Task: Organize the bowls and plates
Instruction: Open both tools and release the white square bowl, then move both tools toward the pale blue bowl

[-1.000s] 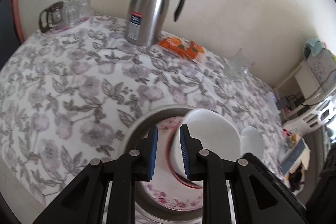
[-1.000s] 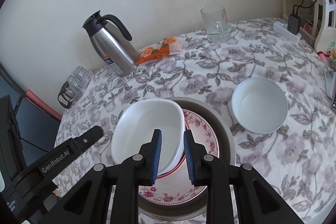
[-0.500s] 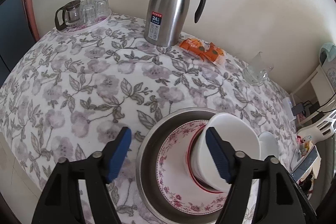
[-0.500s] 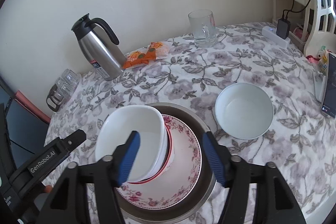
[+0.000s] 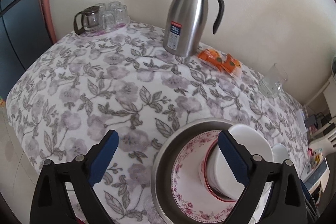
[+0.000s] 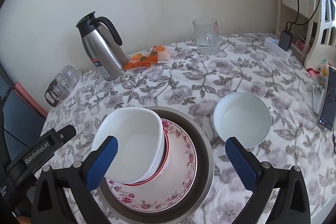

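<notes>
A steel basin (image 6: 206,157) holds a pink floral plate (image 6: 180,188). On the plate a red-rimmed bowl (image 6: 166,163) carries a tilted white bowl (image 6: 134,140). The stack also shows in the left wrist view: basin (image 5: 168,152), plate (image 5: 187,177), white bowl (image 5: 250,144). A second white bowl (image 6: 241,119) stands alone to the right. My right gripper (image 6: 171,161) is open and empty above the stack. My left gripper (image 5: 168,157) is open and empty, just left of the stack; its body (image 6: 42,148) shows in the right wrist view.
On the floral tablecloth (image 5: 105,87) stand a steel thermos jug (image 5: 189,16), orange snack packets (image 5: 220,60), a glass mug (image 6: 206,39), and a tray of glasses with a small pot (image 5: 98,16). A phone (image 6: 327,100) and power strip (image 6: 277,47) lie at the right edge.
Both grippers have opened wide and let go of the white bowl, then drawn back and up. The bowl now rests tilted in the red-rimmed bowl.
</notes>
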A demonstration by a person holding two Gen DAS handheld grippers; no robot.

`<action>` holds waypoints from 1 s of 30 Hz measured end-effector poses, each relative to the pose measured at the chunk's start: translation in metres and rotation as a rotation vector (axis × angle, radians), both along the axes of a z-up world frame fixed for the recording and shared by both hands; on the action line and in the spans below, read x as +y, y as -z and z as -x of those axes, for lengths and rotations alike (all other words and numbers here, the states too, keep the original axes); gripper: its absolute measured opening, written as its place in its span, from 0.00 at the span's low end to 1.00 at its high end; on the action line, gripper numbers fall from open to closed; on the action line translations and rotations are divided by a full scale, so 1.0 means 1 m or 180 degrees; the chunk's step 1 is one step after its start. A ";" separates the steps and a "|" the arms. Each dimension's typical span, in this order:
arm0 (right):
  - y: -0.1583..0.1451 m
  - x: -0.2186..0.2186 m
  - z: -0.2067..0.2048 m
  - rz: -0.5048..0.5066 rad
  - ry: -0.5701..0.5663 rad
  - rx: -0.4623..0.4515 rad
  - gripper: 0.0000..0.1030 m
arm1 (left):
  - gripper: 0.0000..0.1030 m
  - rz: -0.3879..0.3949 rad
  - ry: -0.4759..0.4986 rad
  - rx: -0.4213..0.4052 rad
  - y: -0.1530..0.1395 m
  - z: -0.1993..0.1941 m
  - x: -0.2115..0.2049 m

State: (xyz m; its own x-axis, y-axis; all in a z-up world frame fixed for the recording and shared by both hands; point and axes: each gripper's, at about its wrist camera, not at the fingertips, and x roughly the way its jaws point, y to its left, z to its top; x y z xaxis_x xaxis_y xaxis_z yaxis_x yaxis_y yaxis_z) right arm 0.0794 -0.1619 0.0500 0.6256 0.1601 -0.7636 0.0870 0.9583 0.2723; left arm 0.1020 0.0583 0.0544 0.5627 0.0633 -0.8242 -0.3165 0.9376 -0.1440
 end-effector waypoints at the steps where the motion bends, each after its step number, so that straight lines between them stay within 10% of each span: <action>1: -0.001 -0.001 0.000 -0.0003 0.0002 -0.0013 1.00 | 0.95 -0.0012 -0.0017 -0.0009 -0.001 0.000 0.000; 17: -0.018 -0.060 0.015 -0.0038 0.0238 -0.0471 1.00 | 0.95 0.0100 0.0091 -0.0584 -0.028 0.012 -0.026; 30: -0.010 -0.148 0.029 -0.0242 0.0610 -0.0412 1.00 | 0.95 0.0146 0.0976 -0.0763 -0.039 0.014 -0.116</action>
